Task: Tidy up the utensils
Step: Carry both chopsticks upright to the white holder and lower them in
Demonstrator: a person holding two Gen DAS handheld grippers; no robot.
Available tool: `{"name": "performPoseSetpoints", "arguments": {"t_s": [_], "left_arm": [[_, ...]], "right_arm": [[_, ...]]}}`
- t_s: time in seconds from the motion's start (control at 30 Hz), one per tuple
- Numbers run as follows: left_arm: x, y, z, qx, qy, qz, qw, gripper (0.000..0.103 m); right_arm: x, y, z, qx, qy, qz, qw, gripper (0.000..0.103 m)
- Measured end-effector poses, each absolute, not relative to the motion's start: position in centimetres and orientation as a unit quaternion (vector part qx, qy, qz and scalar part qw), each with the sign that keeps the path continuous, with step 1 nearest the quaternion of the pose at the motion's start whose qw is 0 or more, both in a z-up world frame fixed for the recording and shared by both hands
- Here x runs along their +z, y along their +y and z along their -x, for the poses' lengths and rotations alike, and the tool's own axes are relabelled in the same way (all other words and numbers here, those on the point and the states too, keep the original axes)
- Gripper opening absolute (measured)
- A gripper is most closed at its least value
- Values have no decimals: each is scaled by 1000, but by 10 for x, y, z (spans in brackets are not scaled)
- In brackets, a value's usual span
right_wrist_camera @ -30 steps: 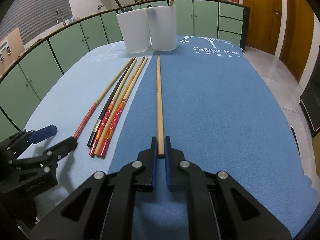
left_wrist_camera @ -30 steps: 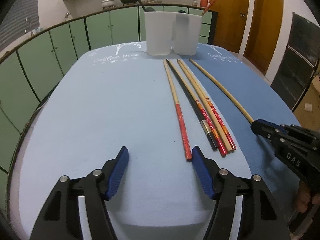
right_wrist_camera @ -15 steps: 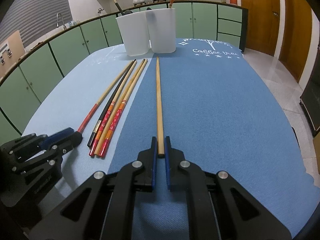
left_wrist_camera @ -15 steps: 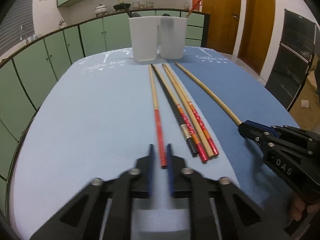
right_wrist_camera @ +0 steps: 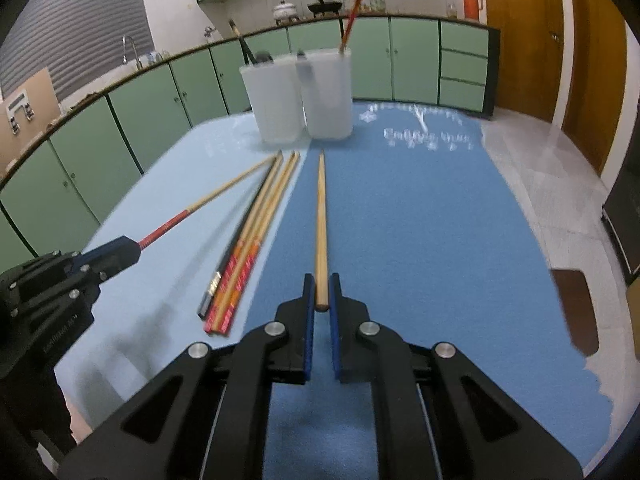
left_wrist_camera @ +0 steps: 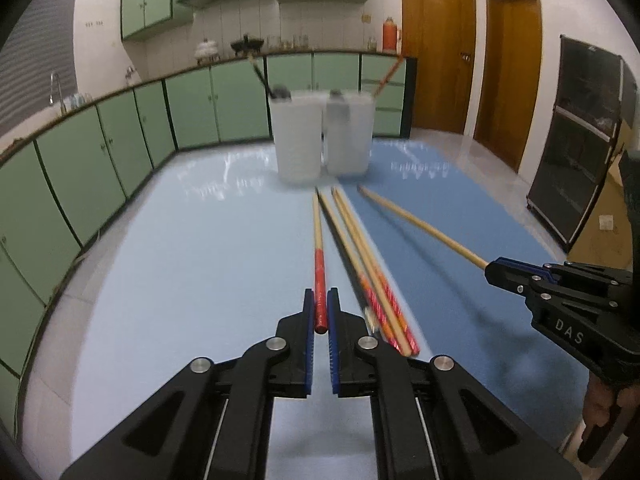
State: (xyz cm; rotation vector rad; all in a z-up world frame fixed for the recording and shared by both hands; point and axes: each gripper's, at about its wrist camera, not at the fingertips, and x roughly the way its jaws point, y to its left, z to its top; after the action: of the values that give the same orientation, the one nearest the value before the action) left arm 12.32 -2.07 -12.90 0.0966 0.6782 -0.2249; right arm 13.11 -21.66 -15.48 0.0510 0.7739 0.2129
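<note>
Above blue table (left_wrist_camera: 180,264), left tool (left_wrist_camera: 320,312) gripping red-ended chopstick (left_wrist_camera: 319,272)

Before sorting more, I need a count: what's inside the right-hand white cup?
One red-patterned chopstick leans out of the right cup; a dark handle shows at its rim. The frosted wall hides anything lower.

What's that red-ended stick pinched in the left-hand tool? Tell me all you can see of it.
The red-ended chopstick is a slim stick, seemingly wood: pale tan along most of its length, red over the thick end. The left gripper is shut on that red end, both blue pads against it. It points toward the white containers, apart from the loose chopsticks beside it. Its shadow suggests the gripped end is raised.
</note>
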Motion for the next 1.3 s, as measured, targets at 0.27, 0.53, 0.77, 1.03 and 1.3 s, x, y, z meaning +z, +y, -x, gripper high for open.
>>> {"name": "performPoseSetpoints", "arguments": {"t_s": [0.27,0.53,0.77,1.03,1.3], "left_arm": [[-73,-16,-128,-121,273,-40,954,6],[-37,-16,-147,-136,242,-30,960,6],[-13,-13,-159,-151,224,-18,963,6],[10,-14,-162,-161,204,-20,965,6],[43,-15,-174,-174,171,-19,970,6]], "right_arm": [[-98,-227,-133,117,332,-32,935,6],[-41,-235,-148,136,297,-51,944,6],[-7,-233,-168,155,290,-43,944,6],[19,-229,-184,187,286,-28,939,6],[58,-229,-205,209,256,-25,943,6]]}}
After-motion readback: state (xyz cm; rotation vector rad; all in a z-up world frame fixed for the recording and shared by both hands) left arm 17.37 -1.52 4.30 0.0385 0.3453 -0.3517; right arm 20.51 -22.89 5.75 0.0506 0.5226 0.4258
